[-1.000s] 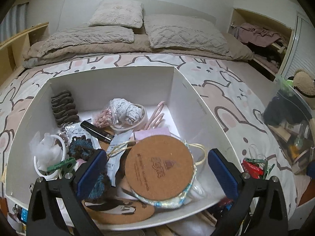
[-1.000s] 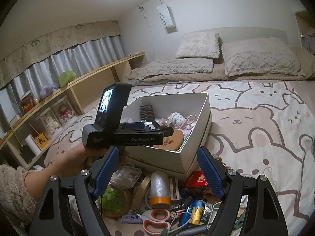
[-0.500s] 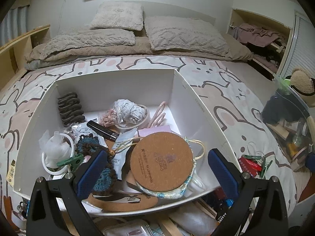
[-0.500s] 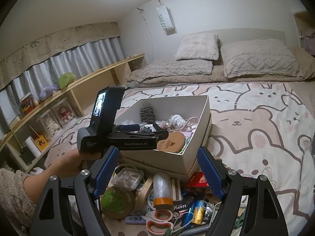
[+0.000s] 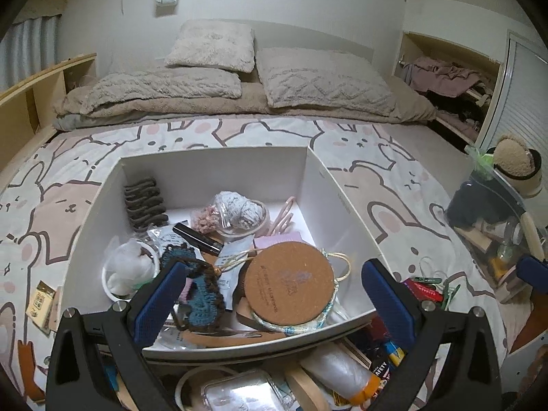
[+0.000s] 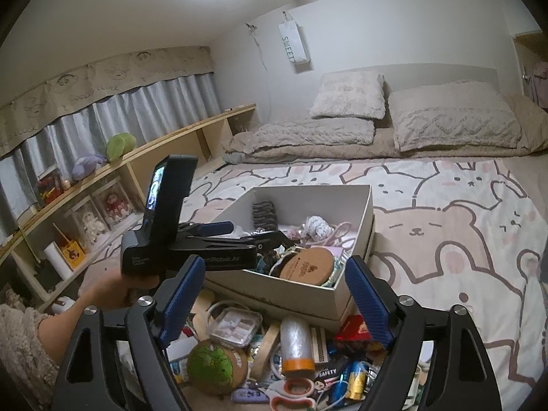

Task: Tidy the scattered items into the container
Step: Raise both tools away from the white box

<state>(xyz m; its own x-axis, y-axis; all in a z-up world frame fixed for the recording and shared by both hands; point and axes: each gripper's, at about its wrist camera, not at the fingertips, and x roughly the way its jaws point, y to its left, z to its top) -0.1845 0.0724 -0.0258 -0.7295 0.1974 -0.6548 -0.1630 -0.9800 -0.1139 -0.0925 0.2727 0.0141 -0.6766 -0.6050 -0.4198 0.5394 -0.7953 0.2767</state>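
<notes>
- White box (image 5: 322, 185): open-topped, square-walled, on the bear-print bedspread (image 6: 445, 226); near wall faces the clutter, far wall faces the pillows (image 5: 325, 78).
- Open room: bare bedspread lies beyond and to the right of the box; a wooden shelf unit (image 6: 191, 133) edges the bed on the left.
- Box contents: round cork coaster (image 5: 289, 282) on top near the front wall, a crocheted blue piece (image 5: 200, 294) beside it, dark hair claw (image 5: 144, 202) at the back left corner, bagged bundle (image 5: 236, 205) at the back, pink clip (image 5: 284, 212) along the right wall, black tube (image 5: 197, 238) mid-floor.
- Scattered items, outside below the near wall: film roll with orange end (image 6: 296, 346), clear lidded case (image 6: 234, 323), green-printed coaster (image 6: 214, 366), scissors (image 6: 294, 394), batteries (image 6: 352, 378), red packet (image 6: 356, 327).
- Left gripper (image 5: 274, 303): jaws apart, nothing between, above the box's front part.
- Right gripper (image 6: 274, 303): jaws opening, empty, above the clutter.
</notes>
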